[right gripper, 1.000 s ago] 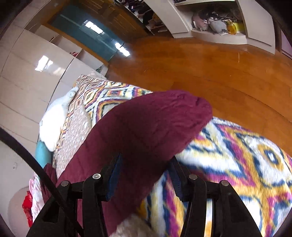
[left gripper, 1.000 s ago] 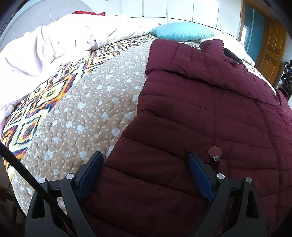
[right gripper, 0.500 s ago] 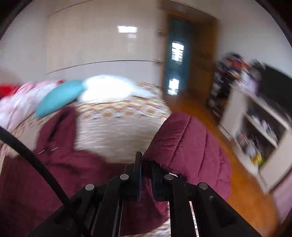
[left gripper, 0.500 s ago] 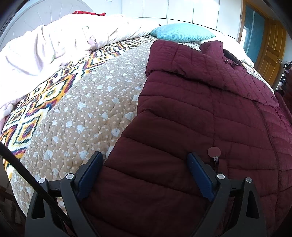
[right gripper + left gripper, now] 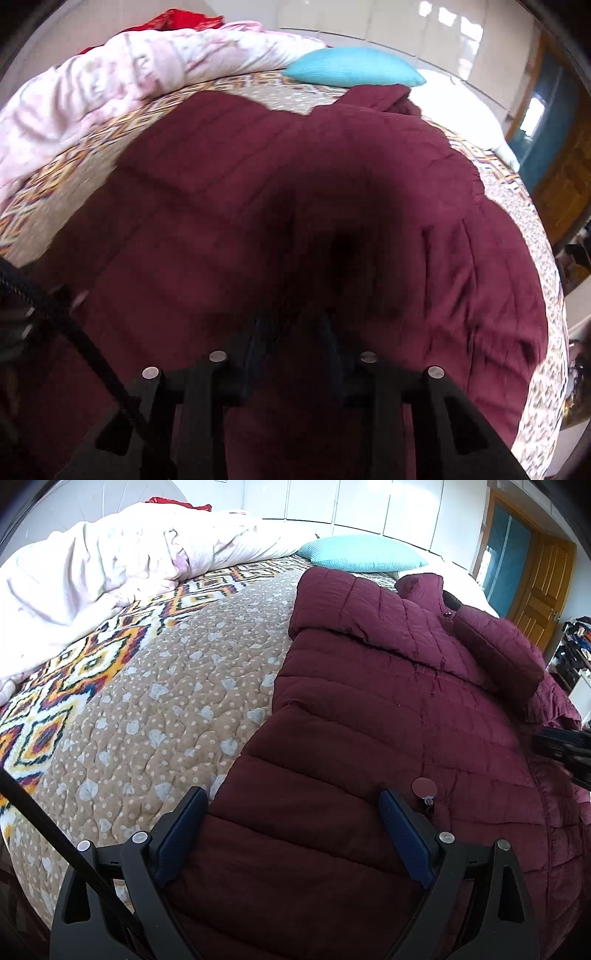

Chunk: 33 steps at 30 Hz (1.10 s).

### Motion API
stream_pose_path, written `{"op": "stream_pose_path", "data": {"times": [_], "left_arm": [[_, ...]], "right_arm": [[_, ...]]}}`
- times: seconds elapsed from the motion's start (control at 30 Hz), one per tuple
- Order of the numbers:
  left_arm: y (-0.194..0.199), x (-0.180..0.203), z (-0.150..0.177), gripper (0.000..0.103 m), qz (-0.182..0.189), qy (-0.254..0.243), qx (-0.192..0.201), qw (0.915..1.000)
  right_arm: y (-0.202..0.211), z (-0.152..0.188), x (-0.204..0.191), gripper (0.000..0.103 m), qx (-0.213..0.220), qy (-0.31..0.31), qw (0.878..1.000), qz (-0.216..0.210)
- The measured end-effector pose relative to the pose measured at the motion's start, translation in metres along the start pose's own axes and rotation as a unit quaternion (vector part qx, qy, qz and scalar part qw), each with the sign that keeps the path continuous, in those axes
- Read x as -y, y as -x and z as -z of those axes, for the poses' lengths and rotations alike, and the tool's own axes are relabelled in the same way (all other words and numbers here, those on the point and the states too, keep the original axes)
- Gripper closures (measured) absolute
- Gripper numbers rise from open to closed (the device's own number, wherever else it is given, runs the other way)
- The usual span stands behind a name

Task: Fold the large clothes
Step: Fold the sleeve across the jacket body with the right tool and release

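a maroon jacket [image 5: 388, 709] lies spread on the bed [image 5: 155, 716], its sleeve [image 5: 495, 653] folded across the chest near the collar. the left tool [image 5: 291, 812] hangs over the jacket's hem edge, jaws wide apart, gripping nothing. the right tool [image 5: 291, 332] is low over the jacket, blurred; its jaws are opening with dark fabric seen between them, not clearly pinched. a teal pillow [image 5: 358, 554] and a pale duvet [image 5: 96, 565] lie beyond.

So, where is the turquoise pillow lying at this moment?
The turquoise pillow lies at the far end of the bed in both wrist views, just beyond the collar of the maroon jacket, with the crumpled pink duvet to its left.
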<state>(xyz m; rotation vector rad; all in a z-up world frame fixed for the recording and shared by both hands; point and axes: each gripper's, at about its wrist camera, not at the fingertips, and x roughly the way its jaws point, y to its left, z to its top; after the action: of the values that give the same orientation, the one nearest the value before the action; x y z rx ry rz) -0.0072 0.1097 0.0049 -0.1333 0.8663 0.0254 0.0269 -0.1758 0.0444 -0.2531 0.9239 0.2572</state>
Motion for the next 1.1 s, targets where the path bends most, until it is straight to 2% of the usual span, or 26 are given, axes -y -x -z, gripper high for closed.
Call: {"op": "stream_pose_path", "data": {"times": [0.1, 0.13, 0.17, 0.2, 0.23, 0.27, 0.37, 0.47, 0.53, 0.6, 0.8, 0.87, 0.93, 0.97, 1.0, 1.03, 1.07, 1.1], "left_arm": [[0.0, 0.0, 0.0, 0.01, 0.002, 0.002, 0.002, 1.0], [0.0, 0.0, 0.0, 0.01, 0.002, 0.003, 0.002, 1.0], [0.001, -0.001, 0.0, 0.01, 0.003, 0.003, 0.003, 1.0], [0.001, 0.0, 0.0, 0.01, 0.003, 0.003, 0.003, 1.0], [0.001, -0.001, 0.0, 0.01, 0.003, 0.003, 0.003, 1.0], [0.001, -0.001, 0.0, 0.01, 0.003, 0.004, 0.003, 1.0], [0.002, -0.001, 0.0, 0.01, 0.005, 0.004, 0.005, 1.0], [0.002, -0.001, 0.0, 0.01, 0.005, 0.005, 0.006, 1.0], [0.003, -0.001, 0.0, 0.01, 0.007, 0.006, 0.008, 0.9999], [0.003, 0.0, 0.0, 0.01, 0.007, 0.007, 0.009, 0.9999], [0.005, -0.001, 0.001, 0.01, 0.01, 0.009, 0.012, 0.9998], [0.005, -0.001, 0.001, 0.01, 0.012, 0.01, 0.012, 0.9998], [0.006, -0.002, 0.002, 0.01, 0.017, 0.012, 0.014, 0.9997], [0.006, -0.002, 0.002, 0.01, 0.018, 0.013, 0.014, 0.9996], [0.007, -0.003, 0.002, 0.01, 0.021, 0.015, 0.015, 0.9996], [0.007, -0.003, 0.002, 0.01, 0.024, 0.016, 0.017, 0.9994], [0.007, -0.003, 0.002, 0.01, 0.025, 0.017, 0.018, 0.9994], [0.008, -0.004, 0.002, 0.01, 0.028, 0.018, 0.019, 0.9993]], "right_arm": [[0.03, -0.001, 0.021, 0.068, 0.02, -0.033, 0.999, 0.001], [0.039, -0.006, 0.036, 0.063, 0.029, -0.061, 0.998, 0.0], [0.044, -0.009, 0.052, 0.056, 0.038, -0.089, 0.995, -0.001], [0.048, -0.013, 0.066, 0.039, 0.048, -0.115, 0.992, 0.004], [0.048, -0.013, 0.069, 0.028, 0.054, -0.13, 0.99, 0.014], [0.043, -0.018, 0.08, 0.027, 0.056, -0.15, 0.987, 0.031], [0.019, -0.034, 0.09, 0.028, 0.039, -0.17, 0.984, 0.044], [0.001, -0.057, 0.076, 0.048, 0.026, -0.152, 0.986, 0.059], [-0.013, -0.076, 0.06, 0.078, 0.014, -0.145, 0.989, 0.035], [-0.023, -0.09, 0.045, 0.093, 0.001, -0.138, 0.99, 0.004], [-0.04, -0.141, -0.023, 0.103, 0.014, -0.101, 0.994, -0.038], [-0.048, -0.16, -0.049, 0.103, 0.016, -0.084, 0.995, -0.048], [-0.044, -0.168, -0.059, 0.102, 0.023, -0.084, 0.994, -0.072], [-0.041, -0.17, -0.057, 0.1, 0.026, -0.09, 0.992, -0.088], [-0.038, -0.169, -0.052, 0.091, 0.028, -0.101, 0.99, -0.098], [-0.033, -0.164, -0.041, 0.07, 0.031, -0.12, 0.987, -0.098], [-0.026, -0.156, -0.027, 0.057, 0.04, -0.14, 0.986, -0.086], [-0.018, -0.148, -0.014, 0.039, 0.049, -0.154, 0.984, -0.07]]}}
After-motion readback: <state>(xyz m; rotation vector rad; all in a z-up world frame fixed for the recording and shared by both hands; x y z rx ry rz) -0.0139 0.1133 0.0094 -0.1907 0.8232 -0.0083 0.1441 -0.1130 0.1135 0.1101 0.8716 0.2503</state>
